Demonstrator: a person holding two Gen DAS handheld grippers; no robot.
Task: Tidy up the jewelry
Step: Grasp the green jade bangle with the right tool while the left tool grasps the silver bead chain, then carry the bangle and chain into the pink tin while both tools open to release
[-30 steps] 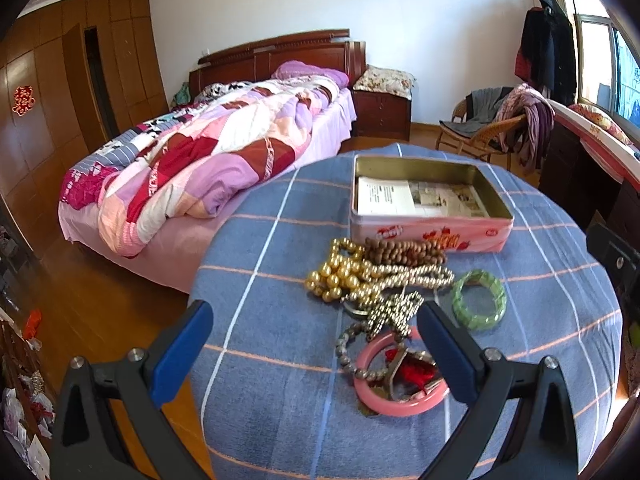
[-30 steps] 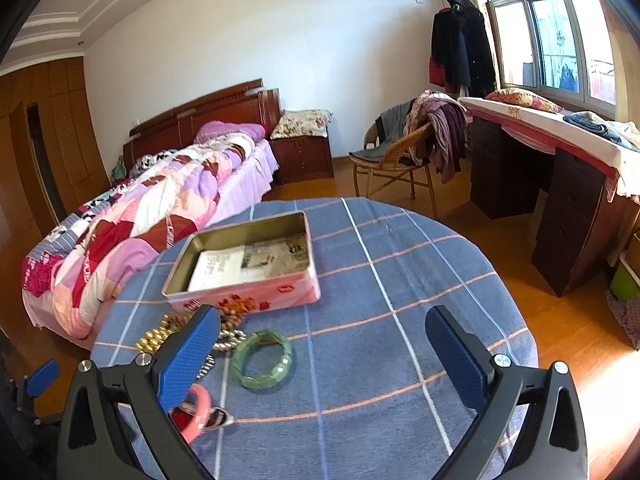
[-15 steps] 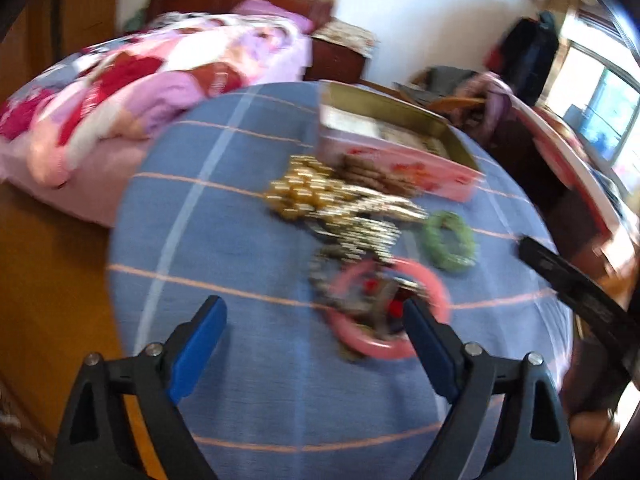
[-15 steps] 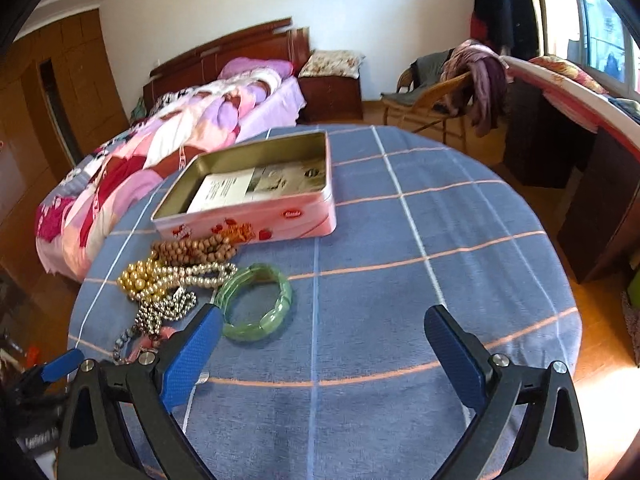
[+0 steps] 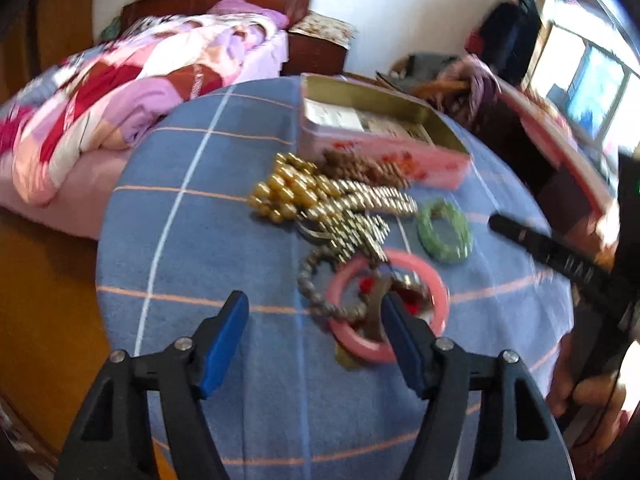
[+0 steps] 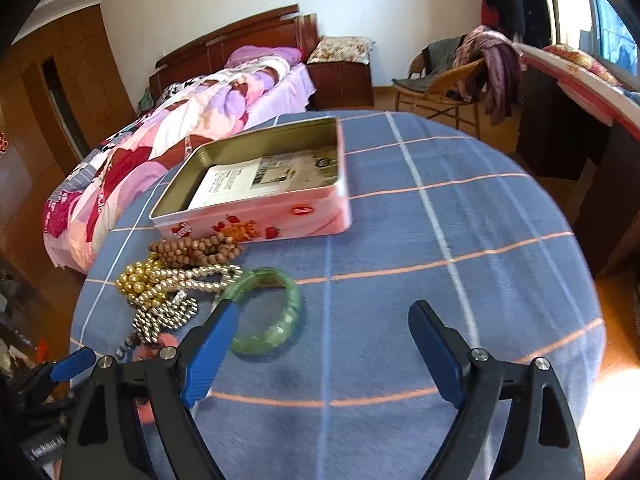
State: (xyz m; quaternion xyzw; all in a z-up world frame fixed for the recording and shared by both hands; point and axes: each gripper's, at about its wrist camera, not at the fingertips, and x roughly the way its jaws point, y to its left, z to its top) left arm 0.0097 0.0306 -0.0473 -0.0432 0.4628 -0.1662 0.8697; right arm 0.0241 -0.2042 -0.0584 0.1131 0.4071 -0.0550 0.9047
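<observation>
In the left wrist view we see motion blur smearing the bead heap (image 5: 328, 196), so single strands cannot be separated there. The pink bangle (image 5: 436, 292) is partly covered by the near blue pad, and what lies inside its ring is unreadable. In the right wrist view that pink bangle (image 6: 160, 340) is mostly hidden. The print inside the tin (image 6: 256, 216) is too small to read.

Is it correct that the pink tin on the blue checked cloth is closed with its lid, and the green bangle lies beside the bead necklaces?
Not quite. The pink tin is open, with no lid on it; the right wrist view shows printed paper inside. The green bangle does lie beside the bead necklaces on the blue checked cloth.
</observation>
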